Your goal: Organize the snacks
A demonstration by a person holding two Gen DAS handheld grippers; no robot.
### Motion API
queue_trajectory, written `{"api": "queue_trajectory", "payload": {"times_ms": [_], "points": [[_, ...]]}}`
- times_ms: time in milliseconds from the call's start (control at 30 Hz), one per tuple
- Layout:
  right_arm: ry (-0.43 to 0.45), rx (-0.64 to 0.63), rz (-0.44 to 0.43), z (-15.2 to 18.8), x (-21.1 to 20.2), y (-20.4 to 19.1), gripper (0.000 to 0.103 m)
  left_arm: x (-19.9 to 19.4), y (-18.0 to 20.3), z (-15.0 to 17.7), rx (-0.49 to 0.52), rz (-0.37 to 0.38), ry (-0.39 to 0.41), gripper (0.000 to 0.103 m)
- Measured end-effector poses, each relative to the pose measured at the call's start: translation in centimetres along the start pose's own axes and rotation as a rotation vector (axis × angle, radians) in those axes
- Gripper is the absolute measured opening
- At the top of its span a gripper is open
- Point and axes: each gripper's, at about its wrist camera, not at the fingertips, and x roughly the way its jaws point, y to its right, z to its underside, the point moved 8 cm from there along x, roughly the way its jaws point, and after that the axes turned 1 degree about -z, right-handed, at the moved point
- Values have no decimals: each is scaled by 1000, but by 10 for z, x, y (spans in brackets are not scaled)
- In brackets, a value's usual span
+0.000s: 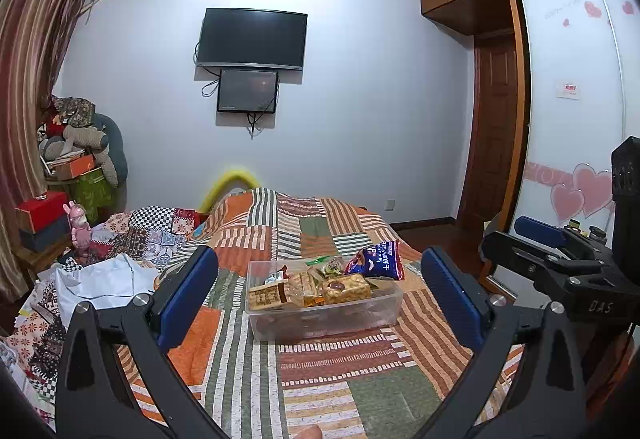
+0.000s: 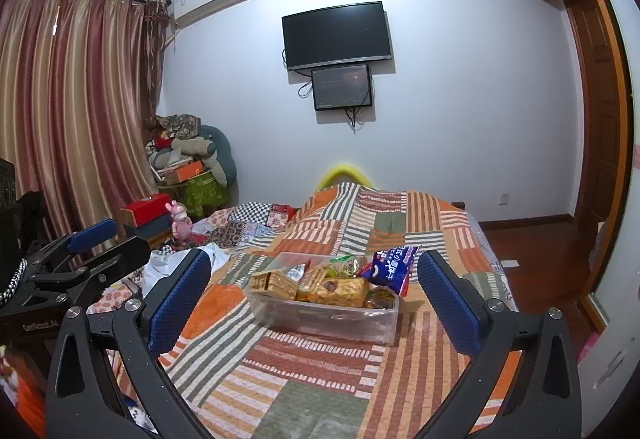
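A clear plastic bin [image 1: 372, 313] [image 2: 320, 319] sits on the patchwork bedspread, filled with snack packets. A blue bag [image 1: 378, 259] [image 2: 390, 267] leans on its far right corner. Yellow-brown cracker packs [image 1: 346, 287] [image 2: 334, 290] lie on top. My left gripper [image 1: 320, 291] is open, held back from the bin with nothing between its blue pads. My right gripper [image 2: 316, 291] is also open and empty, hovering short of the bin. In the left wrist view the right gripper [image 1: 560, 251] appears at the right; in the right wrist view the left gripper [image 2: 86, 251] appears at the left.
The bedspread [image 1: 332, 379] [image 2: 312, 379] stretches toward me. Crumpled cloth and a white sheet [image 1: 100, 279] lie on the bed's left side. A pink toy [image 1: 80, 225] and red box [image 1: 40, 209] stand left. A wardrobe [image 1: 572, 99] and wooden floor [image 2: 532, 239] lie right.
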Motion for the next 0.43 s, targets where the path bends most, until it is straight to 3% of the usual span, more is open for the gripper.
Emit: {"api": "queue_trajectory", "payload": {"times_ms": [433], "points": [[-6,5,-6,1,1,0,103,2,1,2,-6,12,-8,103]]}}
